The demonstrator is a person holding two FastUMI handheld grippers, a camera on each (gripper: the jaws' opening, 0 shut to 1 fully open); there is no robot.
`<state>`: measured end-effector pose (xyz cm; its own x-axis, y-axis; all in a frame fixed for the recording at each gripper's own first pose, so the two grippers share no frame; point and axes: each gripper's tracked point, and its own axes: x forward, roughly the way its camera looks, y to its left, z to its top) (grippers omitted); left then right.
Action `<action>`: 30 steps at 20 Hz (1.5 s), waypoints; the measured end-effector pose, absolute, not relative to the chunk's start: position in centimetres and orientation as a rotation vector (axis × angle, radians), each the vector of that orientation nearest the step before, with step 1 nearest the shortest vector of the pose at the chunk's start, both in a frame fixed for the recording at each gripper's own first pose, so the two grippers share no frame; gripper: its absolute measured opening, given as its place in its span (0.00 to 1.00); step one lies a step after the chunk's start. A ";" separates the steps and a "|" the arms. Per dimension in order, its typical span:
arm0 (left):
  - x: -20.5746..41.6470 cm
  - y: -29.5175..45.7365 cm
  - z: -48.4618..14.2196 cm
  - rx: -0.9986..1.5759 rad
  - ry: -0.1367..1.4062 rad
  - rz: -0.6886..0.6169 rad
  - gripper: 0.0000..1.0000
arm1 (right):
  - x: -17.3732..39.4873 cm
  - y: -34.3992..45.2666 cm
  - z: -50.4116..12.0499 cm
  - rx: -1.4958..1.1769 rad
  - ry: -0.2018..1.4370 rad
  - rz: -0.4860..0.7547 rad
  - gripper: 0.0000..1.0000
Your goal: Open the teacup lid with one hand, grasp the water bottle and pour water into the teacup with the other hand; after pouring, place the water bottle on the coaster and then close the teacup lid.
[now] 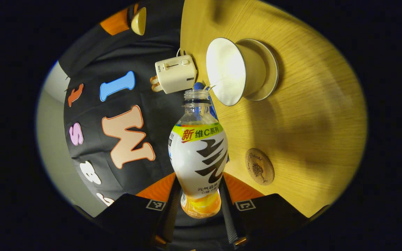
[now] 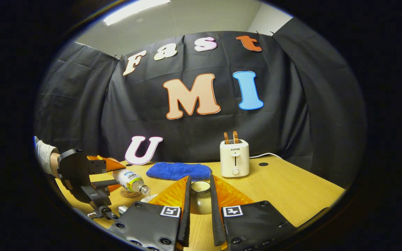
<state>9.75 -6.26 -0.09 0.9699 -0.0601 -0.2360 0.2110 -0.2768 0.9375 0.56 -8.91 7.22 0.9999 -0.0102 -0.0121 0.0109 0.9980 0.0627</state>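
In the left gripper view my left gripper (image 1: 197, 184) is shut on the labelled water bottle (image 1: 198, 153). The bottle is tipped on its side, and its uncapped mouth is right at the rim of the white teacup (image 1: 234, 71) on its saucer (image 1: 272, 75). A thin thread of water runs from mouth to cup. The round wooden coaster (image 1: 259, 166) lies bare on the table. My right gripper (image 2: 200, 183) is shut on the cream teacup lid (image 2: 200, 197), held off the cup above the table. The right gripper view has the left gripper (image 2: 112, 174) and tilted bottle (image 2: 131, 180) at its left.
A cream toaster (image 2: 235, 158) stands at the back of the wooden table (image 2: 291, 188), its cord running right. A folded blue cloth (image 2: 179, 170) lies to its left. A sleeve (image 2: 44, 153) shows behind the left gripper.
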 end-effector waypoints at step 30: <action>10.7 -6.3 1.2 2.080 0.072 -0.256 0.57 | 0.8 -8.5 6.5 0.051 0.034 0.006 0.31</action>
<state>10.74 -6.33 1.18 0.9758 -0.0549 -0.2117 0.1566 -0.5002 0.8516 0.79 -8.47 6.51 0.9994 0.0064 -0.0339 -0.0047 0.9987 0.0510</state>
